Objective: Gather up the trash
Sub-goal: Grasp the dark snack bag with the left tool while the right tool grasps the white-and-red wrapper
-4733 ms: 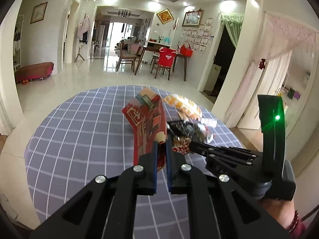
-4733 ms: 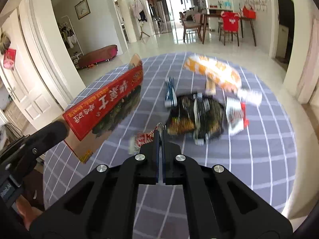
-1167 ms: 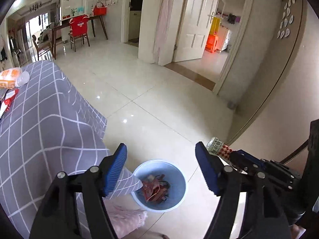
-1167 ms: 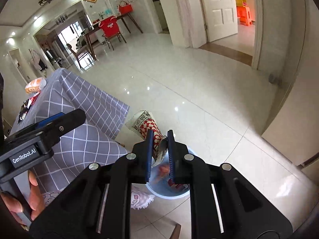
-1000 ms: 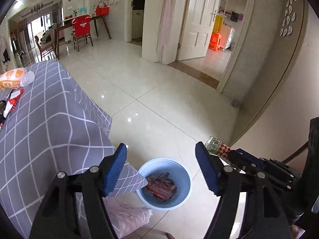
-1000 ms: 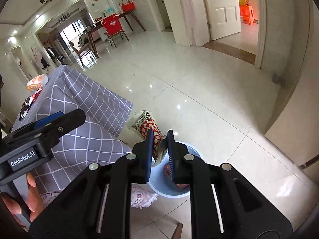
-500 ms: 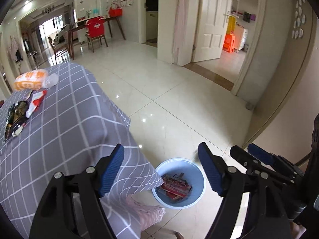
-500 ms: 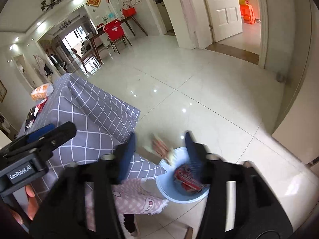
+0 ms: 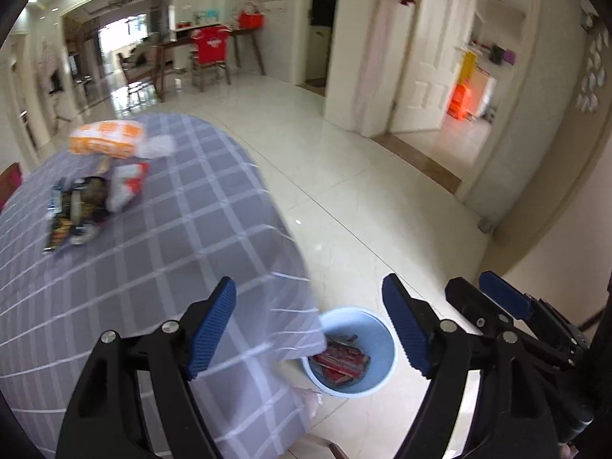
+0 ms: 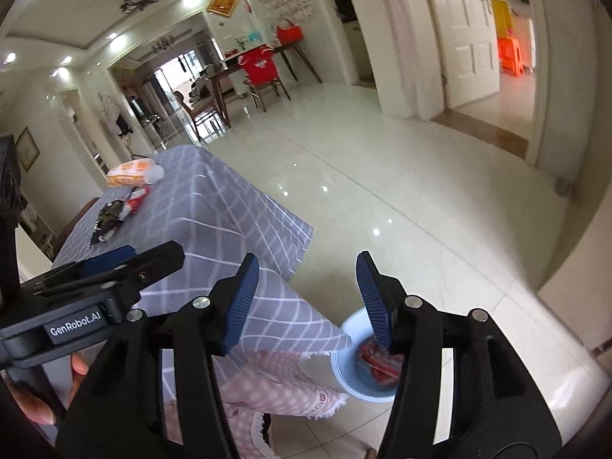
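Note:
A light blue bin stands on the floor by the table's edge, with red wrappers inside. My left gripper hangs above the bin and the table edge; its jaws are opening, with nothing between them. My right gripper is open and empty above the bin, which holds red wrappers. On the grey checked tablecloth lie an orange bag, a red-and-white wrapper and a dark wrapper.
A pink fringed cloth hangs under the tablecloth beside the bin. Glossy tile floor stretches to a white door and a far dining table with a red-covered chair. A hand holds the left gripper.
My right gripper opened and the red-and-white wrapper it held dropped into the bin. Both grippers rose and swung left, bringing more of the table and its trash into view.

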`<state>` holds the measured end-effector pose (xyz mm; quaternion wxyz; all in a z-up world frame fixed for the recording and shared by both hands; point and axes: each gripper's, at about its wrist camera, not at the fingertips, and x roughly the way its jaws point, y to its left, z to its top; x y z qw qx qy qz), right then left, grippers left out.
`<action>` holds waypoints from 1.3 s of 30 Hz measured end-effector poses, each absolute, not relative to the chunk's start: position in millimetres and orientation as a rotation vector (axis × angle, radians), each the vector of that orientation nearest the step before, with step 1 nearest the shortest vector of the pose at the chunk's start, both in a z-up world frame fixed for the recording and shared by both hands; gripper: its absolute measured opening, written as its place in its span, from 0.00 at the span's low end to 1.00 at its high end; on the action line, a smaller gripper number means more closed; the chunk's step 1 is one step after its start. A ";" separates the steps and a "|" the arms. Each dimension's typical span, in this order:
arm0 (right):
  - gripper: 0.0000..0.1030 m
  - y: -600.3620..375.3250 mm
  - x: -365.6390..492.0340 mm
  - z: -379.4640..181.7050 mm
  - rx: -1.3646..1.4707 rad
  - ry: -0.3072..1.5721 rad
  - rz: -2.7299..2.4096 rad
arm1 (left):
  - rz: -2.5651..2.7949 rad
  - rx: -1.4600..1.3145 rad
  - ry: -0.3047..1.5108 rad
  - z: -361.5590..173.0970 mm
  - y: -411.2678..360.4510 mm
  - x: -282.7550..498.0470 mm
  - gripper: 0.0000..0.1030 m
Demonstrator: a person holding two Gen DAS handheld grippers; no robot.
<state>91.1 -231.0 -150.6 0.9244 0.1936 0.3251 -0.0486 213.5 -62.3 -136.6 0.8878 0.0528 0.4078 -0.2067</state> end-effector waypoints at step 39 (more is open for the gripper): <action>0.55 -35.5 310.9 -139.4 0.139 0.847 0.232 | -0.153 -0.149 0.960 -148.2 145.3 375.5 0.13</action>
